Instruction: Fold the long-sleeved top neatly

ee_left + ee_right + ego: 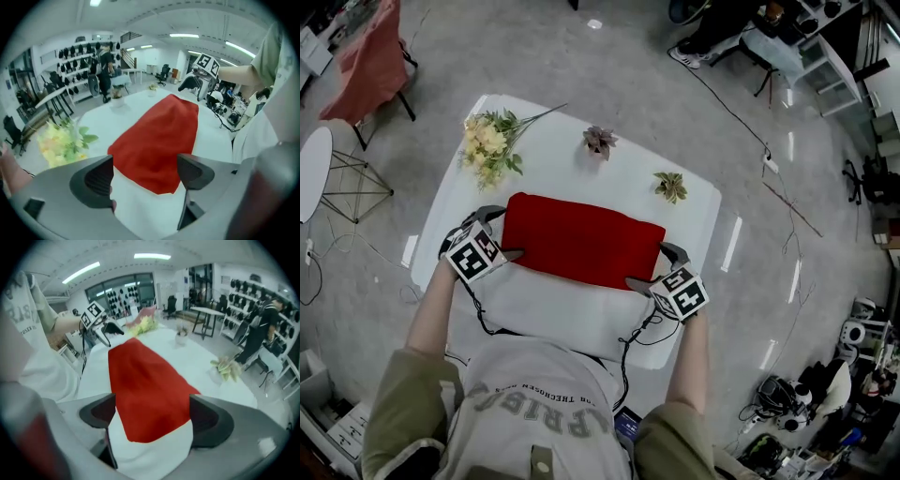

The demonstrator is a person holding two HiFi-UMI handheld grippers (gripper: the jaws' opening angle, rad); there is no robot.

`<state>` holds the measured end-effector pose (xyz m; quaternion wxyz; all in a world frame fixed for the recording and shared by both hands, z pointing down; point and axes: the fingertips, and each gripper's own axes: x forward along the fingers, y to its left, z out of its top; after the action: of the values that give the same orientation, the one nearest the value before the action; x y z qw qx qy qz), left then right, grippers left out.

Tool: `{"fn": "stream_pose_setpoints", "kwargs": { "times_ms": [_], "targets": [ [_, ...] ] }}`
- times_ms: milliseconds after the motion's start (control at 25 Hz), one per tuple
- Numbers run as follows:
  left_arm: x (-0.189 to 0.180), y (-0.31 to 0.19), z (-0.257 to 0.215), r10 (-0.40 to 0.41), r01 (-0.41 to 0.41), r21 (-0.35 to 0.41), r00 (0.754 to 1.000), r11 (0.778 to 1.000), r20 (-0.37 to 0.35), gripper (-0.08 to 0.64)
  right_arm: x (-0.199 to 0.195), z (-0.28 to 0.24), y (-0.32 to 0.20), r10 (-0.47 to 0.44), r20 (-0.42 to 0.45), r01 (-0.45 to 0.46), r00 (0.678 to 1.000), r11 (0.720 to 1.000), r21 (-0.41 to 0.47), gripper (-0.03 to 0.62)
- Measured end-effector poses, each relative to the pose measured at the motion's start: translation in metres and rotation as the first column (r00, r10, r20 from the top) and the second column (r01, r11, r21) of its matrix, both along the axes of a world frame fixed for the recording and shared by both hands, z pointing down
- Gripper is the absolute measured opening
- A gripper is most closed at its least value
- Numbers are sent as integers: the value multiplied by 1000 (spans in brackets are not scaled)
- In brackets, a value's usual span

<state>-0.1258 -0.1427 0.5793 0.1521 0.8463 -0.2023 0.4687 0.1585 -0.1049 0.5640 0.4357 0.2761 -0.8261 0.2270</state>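
The red long-sleeved top (pixel 581 240) lies folded into a flat rectangle in the middle of the white table (pixel 558 159). My left gripper (pixel 503 234) stands open at the top's left end, its jaws on either side of the near-left corner without pressing on it. At the right end my right gripper (pixel 656 268) is open in the same way. In the left gripper view the red top (pixel 161 136) runs away from the wide open left gripper (pixel 146 176). Seen from the right gripper view, the top's (pixel 145 385) end lies between the spread jaws of the right gripper (pixel 152 420).
A bunch of yellow flowers (pixel 487 145) lies at the table's far left corner. Two small potted plants (pixel 599 141) (pixel 670 186) stand behind the top. Cables hang from both grippers over the near edge. A red-draped chair (pixel 370 61) stands on the floor at the far left.
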Motion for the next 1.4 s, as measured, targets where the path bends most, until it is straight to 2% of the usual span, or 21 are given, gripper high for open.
{"fn": "stream_pose_setpoints", "kwargs": {
  "times_ms": [40, 80, 120, 200, 280, 360, 400, 480, 600, 640, 680, 720, 800, 880, 920, 960, 1040, 1240, 1280, 1400],
  "targets": [
    [-2, -3, -19, -39, 41, 59, 999, 997, -35, 407, -4, -25, -8, 47, 57, -53, 997, 993, 108, 483],
    [-3, -6, -40, -85, 94, 115, 993, 989, -81, 407, -6, -53, -16, 96, 124, -123, 988, 965, 230, 482],
    [-2, -8, -62, -129, 151, 163, 982, 975, -138, 405, -8, -83, -23, 142, 200, -205, 969, 916, 344, 483],
    [7, -9, -103, -185, 251, 239, 946, 938, -264, 405, -11, -137, -26, 207, 355, -371, 912, 786, 495, 483],
    [20, -6, -138, -210, 335, 292, 899, 896, -384, 405, -18, -175, -18, 235, 478, -496, 846, 674, 547, 482],
    [32, -1, -164, -228, 411, 319, 847, 854, -481, 405, -27, -197, -8, 254, 567, -590, 784, 589, 552, 482],
    [37, 1, -173, -237, 447, 330, 822, 831, -518, 405, -31, -205, -3, 259, 600, -625, 757, 554, 550, 482],
    [46, 5, -190, -245, 512, 366, 782, 777, -573, 403, -41, -214, 6, 264, 635, -667, 726, 499, 554, 478],
    [55, 16, -215, -223, 559, 441, 761, 702, -610, 397, -54, -227, 18, 276, 632, -680, 725, 433, 591, 434],
    [55, 20, -222, -217, 570, 455, 755, 684, -619, 373, -57, -232, 22, 280, 623, -677, 730, 418, 606, 360],
    [54, 24, -227, -218, 588, 461, 742, 665, -633, 305, -61, -236, 26, 281, 616, -672, 736, 408, 618, 284],
    [52, 27, -232, -224, 611, 459, 725, 645, -651, 222, -64, -239, 29, 280, 610, -667, 742, 403, 627, 260],
    [46, 32, -237, -245, 657, 438, 685, 613, -686, 135, -68, -243, 35, 280, 606, -664, 745, 395, 635, 157],
    [39, 37, -236, -270, 692, 408, 651, 596, -709, 61, -70, -245, 38, 289, 608, -671, 740, 382, 635, 75],
    [37, 39, -236, -277, 704, 396, 637, 590, -719, 35, -71, -245, 40, 295, 606, -673, 739, 377, 637, 25],
    [36, 42, -237, -280, 712, 389, 627, 585, -726, 26, -72, -245, 42, 298, 603, -671, 740, 377, 638, 3],
    [37, 45, -238, -277, 714, 392, 626, 580, -729, 14, -76, -245, 45, 291, 597, -663, 747, 385, 642, 2],
    [42, 51, -246, -249, 698, 433, 649, 571, -719, 12, -83, -252, 49, 268, 577, -635, 772, 383, 671, 2],
    [42, 51, -248, -243, 700, 437, 647, 566, -722, 12, -84, -253, 49, 265, 576, -633, 773, 382, 673, 2],
    [44, 52, -258, -225, 724, 427, 614, 542, -756, 12, -86, -255, 49, 261, 578, -633, 773, 376, 677, 2]
  ]
}}
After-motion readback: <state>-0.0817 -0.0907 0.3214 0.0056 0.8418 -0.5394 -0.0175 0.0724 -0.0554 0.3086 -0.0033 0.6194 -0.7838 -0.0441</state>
